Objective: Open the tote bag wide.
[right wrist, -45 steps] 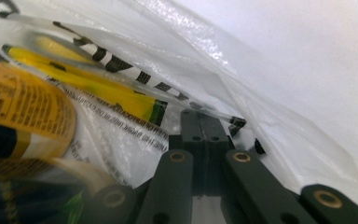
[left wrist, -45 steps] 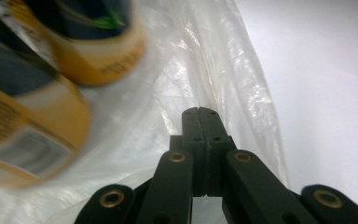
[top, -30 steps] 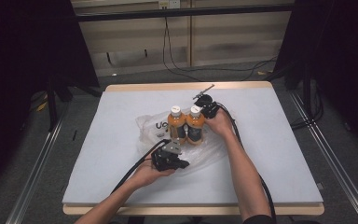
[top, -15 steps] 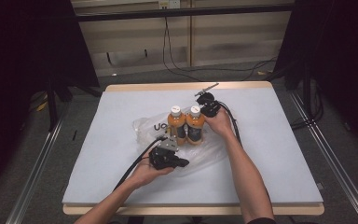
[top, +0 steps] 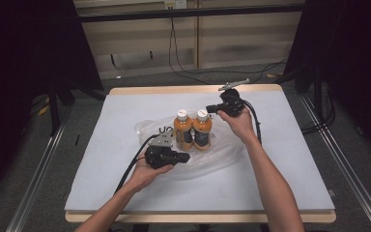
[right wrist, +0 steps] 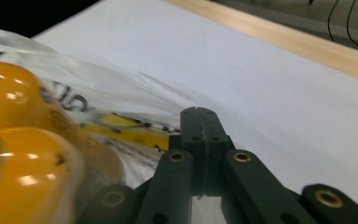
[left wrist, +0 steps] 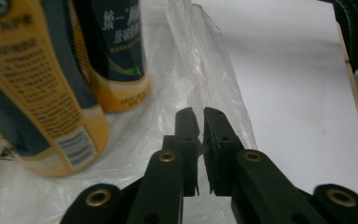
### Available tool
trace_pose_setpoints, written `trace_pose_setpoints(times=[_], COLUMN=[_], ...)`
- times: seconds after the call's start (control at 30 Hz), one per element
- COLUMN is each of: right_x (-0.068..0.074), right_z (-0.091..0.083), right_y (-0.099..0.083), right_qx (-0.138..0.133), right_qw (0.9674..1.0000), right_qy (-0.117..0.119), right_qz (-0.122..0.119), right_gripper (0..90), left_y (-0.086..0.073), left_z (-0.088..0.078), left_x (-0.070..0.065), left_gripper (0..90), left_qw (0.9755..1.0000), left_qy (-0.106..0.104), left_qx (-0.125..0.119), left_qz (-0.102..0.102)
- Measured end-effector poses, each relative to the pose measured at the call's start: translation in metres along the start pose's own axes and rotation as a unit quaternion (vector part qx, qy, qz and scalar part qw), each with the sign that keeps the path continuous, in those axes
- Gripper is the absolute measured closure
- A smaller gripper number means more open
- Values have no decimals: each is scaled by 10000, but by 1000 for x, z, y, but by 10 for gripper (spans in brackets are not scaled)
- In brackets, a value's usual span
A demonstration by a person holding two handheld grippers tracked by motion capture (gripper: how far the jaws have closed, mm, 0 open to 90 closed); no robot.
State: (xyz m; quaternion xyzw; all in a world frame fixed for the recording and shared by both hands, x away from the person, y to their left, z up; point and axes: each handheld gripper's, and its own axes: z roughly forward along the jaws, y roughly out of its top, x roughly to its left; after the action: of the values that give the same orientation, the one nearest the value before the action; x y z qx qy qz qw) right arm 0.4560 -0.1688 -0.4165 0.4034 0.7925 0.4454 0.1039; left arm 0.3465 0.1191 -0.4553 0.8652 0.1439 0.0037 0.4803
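Two orange drink bottles [top: 183,129] [top: 202,128] with white caps stand side by side on a clear plastic bag [top: 222,150] in the middle of the white table. My left gripper [top: 186,157] lies low at the bottles' front left. In the left gripper view its jaws [left wrist: 200,114] are shut on a raised fold of the bag [left wrist: 205,70], with both bottles [left wrist: 37,93] [left wrist: 119,46] close at the left. My right gripper [top: 208,109] is held up just right of the bottle caps. Its jaws [right wrist: 198,112] are pressed together, with bag film [right wrist: 112,93] running beneath them.
The white table top [top: 294,159] has a wooden rim [top: 174,90] at the far edge. A black cable [top: 130,169] trails from the left gripper to the front edge. Metal rails run along the floor on both sides.
My right gripper has moved a little up and to the right, away from the bottle caps. The left gripper and both bottles have stayed in place.
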Motion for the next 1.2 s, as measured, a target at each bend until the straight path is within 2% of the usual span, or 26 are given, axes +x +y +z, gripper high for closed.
trace_pose_setpoints(times=[0.07, 0.2, 0.33, 0.4, 0.43, 0.5, 0.6, 0.67, 0.73, 0.8, 0.83, 0.87, 0.97, 1.03, 1.13, 1.2], right_x=[2, 6, 10, 11, 12, 13, 18, 22, 25, 28, 30, 32, 36, 40, 44, 46], right_z=[-7, -20, -36, -43, -47, -54, -68, -78, -86, -95, -100, -105, -120, -130, -141, -146], right_y=[1, -4, -14, -20, -23, -28, -37, -44, -49, -55, -58, -60, -69, -76, -90, -99], right_qx=[-41, -112, -159, -195, -230, -322, -502, -623, -718, -811, -878, -917, -1131, -1230, -1329, -1288], right_qw=[10000, 9997, 9991, 9989, 9987, 9984, 9978, 9972, 9965, 9957, 9949, 9947, 9929, 9917, 9903, 9902], right_qy=[-18, -50, -157, -199, -260, -238, -130, -24, -123, -183, -279, -282, -262, -311, -386, -522], right_qz=[-77, -220, -355, -388, -379, -397, -411, -422, -409, -409, -407, -383, -242, -231, -150, -164], right_gripper=[900, 900, 846, 790, 755, 673, 510, 379, 279, 212, 168, 127, 57, 27, 22, 27], left_y=[0, 1, 0, -1, -1, 0, 2, 1, -1, -3, -4, -5, -7, -9, -14, -18], left_z=[-2, -10, -19, -21, -22, -25, -34, -40, -45, -50, -51, -53, -61, -67, -78, -83], left_x=[0, 0, 2, 2, 2, -1, -4, -4, -4, -4, -5, -5, -8, -10, -12, -12], left_gripper=[829, 771, 708, 680, 648, 556, 427, 342, 267, 243, 205, 169, 110, 95, 69, 55], left_qw=[10000, 9999, 9994, 9988, 9987, 9981, 9970, 9962, 9953, 9945, 9943, 9940, 9934, 9921, 9903, 9896], left_qy=[34, 108, 284, 460, 506, 598, 717, 817, 883, 945, 971, 1019, 1060, 1150, 1274, 1332], left_qx=[-33, -97, -181, -168, -114, -173, -295, -307, -401, -433, -433, -409, -428, -496, -542, -508], left_qz=[-45, -4, -30, -2, 8, 38, -20, 43, 73, 115, 22, 31, -21, -53, -122, -187])
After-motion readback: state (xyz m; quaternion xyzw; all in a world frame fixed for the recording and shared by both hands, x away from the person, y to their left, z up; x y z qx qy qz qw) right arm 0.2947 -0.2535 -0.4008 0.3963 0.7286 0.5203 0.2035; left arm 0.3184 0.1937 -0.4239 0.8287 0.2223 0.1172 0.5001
